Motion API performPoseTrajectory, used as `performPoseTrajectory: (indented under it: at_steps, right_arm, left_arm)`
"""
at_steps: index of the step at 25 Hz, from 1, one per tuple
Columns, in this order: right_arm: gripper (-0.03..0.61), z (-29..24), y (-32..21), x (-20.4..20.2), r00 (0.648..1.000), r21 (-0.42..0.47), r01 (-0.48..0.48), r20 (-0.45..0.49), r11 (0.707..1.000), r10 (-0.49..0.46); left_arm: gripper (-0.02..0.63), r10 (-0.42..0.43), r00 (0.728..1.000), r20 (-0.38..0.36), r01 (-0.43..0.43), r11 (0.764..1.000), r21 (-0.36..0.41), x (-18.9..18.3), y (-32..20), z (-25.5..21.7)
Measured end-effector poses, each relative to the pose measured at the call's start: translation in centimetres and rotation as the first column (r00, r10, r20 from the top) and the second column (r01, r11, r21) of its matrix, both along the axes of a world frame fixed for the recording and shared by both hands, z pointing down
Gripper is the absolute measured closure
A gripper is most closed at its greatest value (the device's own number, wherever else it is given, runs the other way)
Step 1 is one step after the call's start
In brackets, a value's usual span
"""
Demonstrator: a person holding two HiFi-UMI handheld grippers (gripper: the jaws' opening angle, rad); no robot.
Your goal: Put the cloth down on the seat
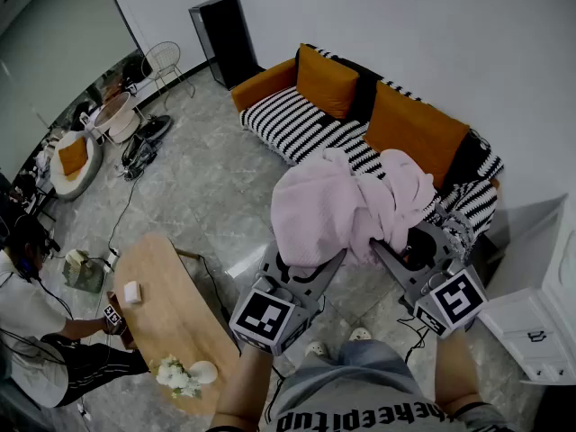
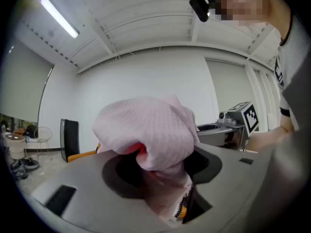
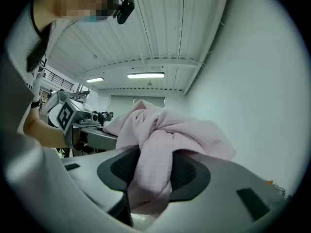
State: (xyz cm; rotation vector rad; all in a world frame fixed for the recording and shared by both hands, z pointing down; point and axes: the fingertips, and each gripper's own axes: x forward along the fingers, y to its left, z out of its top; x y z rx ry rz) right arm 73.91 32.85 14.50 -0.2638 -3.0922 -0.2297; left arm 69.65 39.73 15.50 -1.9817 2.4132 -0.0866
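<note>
Pale pink waffle-knit cloth (image 1: 351, 207) is held up bunched, one end pinched in the left gripper (image 1: 304, 264) and the other in the right gripper (image 1: 407, 244). The black-and-white striped sofa seat (image 1: 297, 124) lies ahead and below. The cloth's span runs roughly along it, and the right gripper looks nearer.

A grey marbled floor (image 1: 198, 187) fills the room. At about 1 o'clock a sofa (image 1: 261, 86) stands on it. Its black-and-white striped seat (image 1: 297, 124) carries two orange cushions (image 1: 327, 81) leaning against the back. At 8 o'clock stands an oval wooden table (image 1: 166, 304), with a small white box (image 1: 132, 292) near its far end and white flowers (image 1: 177, 378) at its near end. A tall black box (image 1: 223, 39) stands on the floor at 11 o'clock. Cables (image 1: 121, 210) trail across the floor at 9 o'clock.
</note>
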Motion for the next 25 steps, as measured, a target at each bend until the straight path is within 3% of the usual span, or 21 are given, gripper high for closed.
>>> performPoseTrajectory:
  at_steps: [9, 25]
  right_arm:
    - [0.382, -0.6, 0.7, -0.2, 1.000, -0.007, -0.018, 0.008, 1.000, 0.018]
    - [0.377, 0.7, -0.7, -0.4, 1.000, 0.004, -0.022, 0.001, 1.000, 0.022]
  left_arm:
    - [0.360, -0.008, 0.999, 0.037, 0.008, 1.000, 0.005, -0.3, 0.6, -1.1]
    - [0.360, -0.026, 0.999, -0.021, 0.026, 1.000, -0.017, -0.4, -0.7, 0.7]
